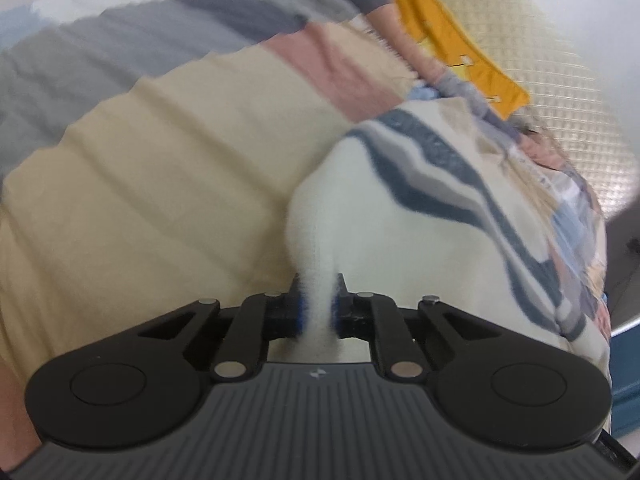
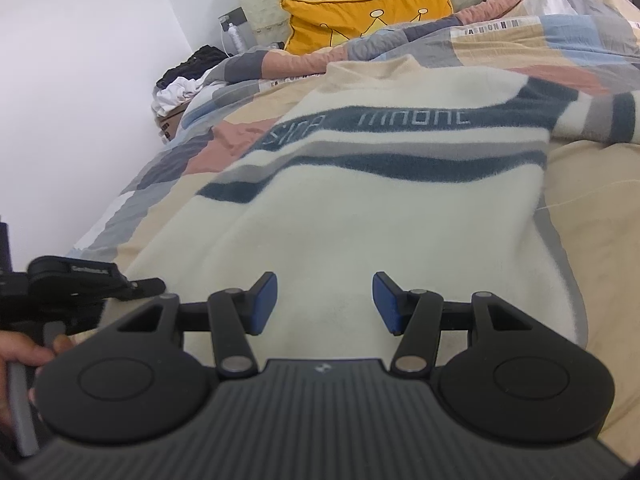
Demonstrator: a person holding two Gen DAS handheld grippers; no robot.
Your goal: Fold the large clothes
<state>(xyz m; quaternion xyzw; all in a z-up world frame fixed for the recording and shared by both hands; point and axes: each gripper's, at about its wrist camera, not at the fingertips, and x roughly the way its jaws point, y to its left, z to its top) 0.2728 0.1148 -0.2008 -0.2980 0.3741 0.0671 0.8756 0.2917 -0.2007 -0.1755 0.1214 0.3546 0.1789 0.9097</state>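
We find the left gripper [image 1: 318, 308] clenched on a thin pinch of sweater [image 1: 400, 216] that may slip free, while the right gripper [image 2: 325, 304] hangs released.

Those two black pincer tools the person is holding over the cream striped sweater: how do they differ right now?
The left gripper is shut, its blue pads pinching a bunched fold of the cream sweater; the right gripper stands open with nothing between its pads. The left one has gathered the cloth into a ridge; the right one merely hovers above flat sweater. Both are the same black tool with blue pads, pointing along the patchwork bedspread.
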